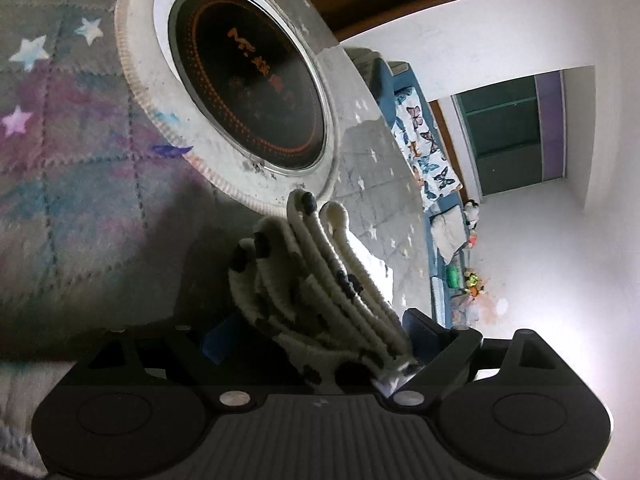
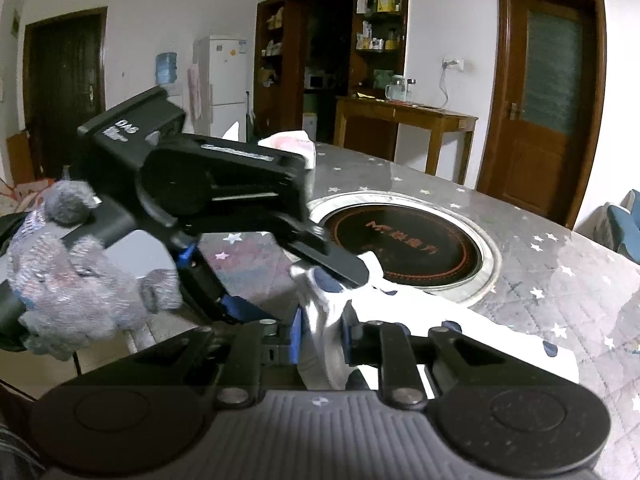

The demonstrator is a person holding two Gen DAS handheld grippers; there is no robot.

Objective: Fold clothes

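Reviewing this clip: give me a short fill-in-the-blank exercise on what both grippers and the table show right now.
1. The left gripper is shut on the bunched white ____-spotted garment.
2. The right gripper is ____ on the same garment.
3. Set into the table is a round black ____.
4. The table's cover is printed with small ____.

Missing words: black; shut; cooktop; stars
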